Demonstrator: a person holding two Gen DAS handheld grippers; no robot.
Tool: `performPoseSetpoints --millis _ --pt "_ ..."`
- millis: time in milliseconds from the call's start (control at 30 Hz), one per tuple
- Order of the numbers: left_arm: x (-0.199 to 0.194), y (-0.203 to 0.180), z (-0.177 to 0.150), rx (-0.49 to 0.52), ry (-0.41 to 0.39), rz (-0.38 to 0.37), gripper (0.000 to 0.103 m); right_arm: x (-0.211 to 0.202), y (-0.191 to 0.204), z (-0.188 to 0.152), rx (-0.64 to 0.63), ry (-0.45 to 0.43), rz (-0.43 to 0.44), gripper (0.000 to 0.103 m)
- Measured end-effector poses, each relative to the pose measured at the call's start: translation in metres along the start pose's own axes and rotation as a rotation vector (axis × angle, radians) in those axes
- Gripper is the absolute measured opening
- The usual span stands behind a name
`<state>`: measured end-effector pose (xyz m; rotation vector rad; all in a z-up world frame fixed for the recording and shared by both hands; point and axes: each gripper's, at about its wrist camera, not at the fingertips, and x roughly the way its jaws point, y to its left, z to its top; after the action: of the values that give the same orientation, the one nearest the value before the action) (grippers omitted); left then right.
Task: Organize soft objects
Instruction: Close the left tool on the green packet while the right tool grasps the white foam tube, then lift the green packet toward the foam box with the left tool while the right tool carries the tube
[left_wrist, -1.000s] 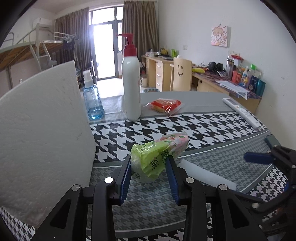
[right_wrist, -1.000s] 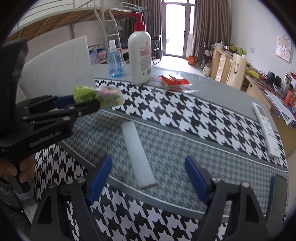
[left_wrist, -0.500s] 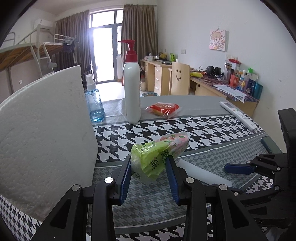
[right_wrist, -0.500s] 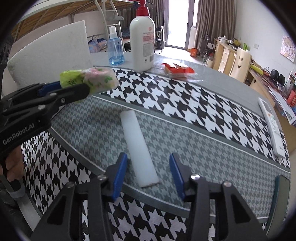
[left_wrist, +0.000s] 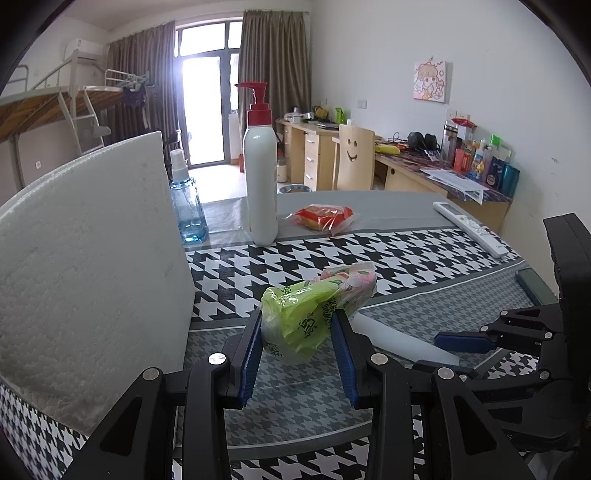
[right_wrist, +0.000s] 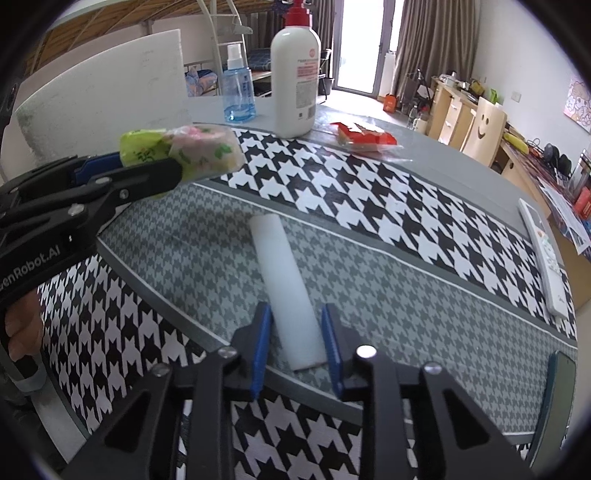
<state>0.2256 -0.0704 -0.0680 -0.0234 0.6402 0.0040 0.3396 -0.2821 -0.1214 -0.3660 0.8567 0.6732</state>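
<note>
My left gripper is shut on a soft green-and-pink tissue pack and holds it above the table; the pack also shows in the right wrist view. A white foam strip lies flat on the grey houndstooth cloth. My right gripper has its blue pads on either side of the strip's near end, almost closed on it; contact is unclear. In the left wrist view the strip lies at the right with the right gripper's fingers at it.
A large white foam board stands on the left. A pump bottle, a blue spray bottle and a red snack bag sit at the far side. A remote and a dark phone lie on the right.
My right gripper has moved forward over the foam strip's near end and its jaws have closed from wide open to narrow. My left gripper still holds the tissue pack, nearly still.
</note>
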Motion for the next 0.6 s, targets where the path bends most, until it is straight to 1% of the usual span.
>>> performPoseSetpoints --millis 133,267,433,600 --pt "-0.001 0.000 -0.001 0.005 -0.005 -0.004 0.038 -0.003 0.006 -0.001 -0.007 -0.003 -0.011 0.024" --pt "0.001 0.000 -0.002 0.010 0.004 -0.006 0.038 -0.006 0.005 -0.002 0.010 -0.008 -0.015 0.022" --pt "-0.002 0.000 -0.001 0.014 -0.004 -0.005 0.038 -0.015 0.006 -0.003 0.028 -0.021 -0.004 0.021" --pt "-0.007 -0.001 -0.001 0.018 -0.016 -0.006 0.038 -0.025 0.002 -0.002 0.045 -0.054 0.000 0.020"
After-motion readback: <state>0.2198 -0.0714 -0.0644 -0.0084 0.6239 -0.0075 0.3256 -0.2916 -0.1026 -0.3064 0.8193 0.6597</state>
